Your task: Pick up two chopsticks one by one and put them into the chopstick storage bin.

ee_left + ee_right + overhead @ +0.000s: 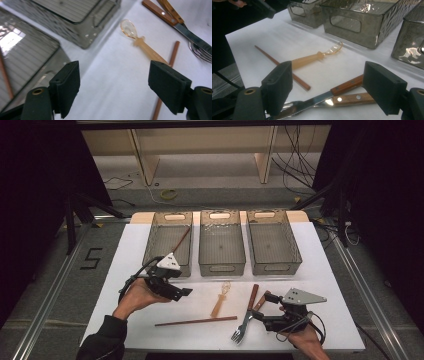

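Left hand-held gripper (186,291) jaws apart, empty, near the left bin (167,242) holding one chopstick (181,240). Right hand-held gripper (260,306) jaws apart, nothing clamped, over the knife (251,302) and fork (243,325). Second chopstick (196,321) and amber spoon (220,301) lie on the worktop (330,285).

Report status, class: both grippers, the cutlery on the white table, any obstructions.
Left gripper open, empty. Right gripper open beside wooden-handled knife and fork. One brown chopstick on table, another in left grey bin. Amber plastic spoon loose; nothing blocking.
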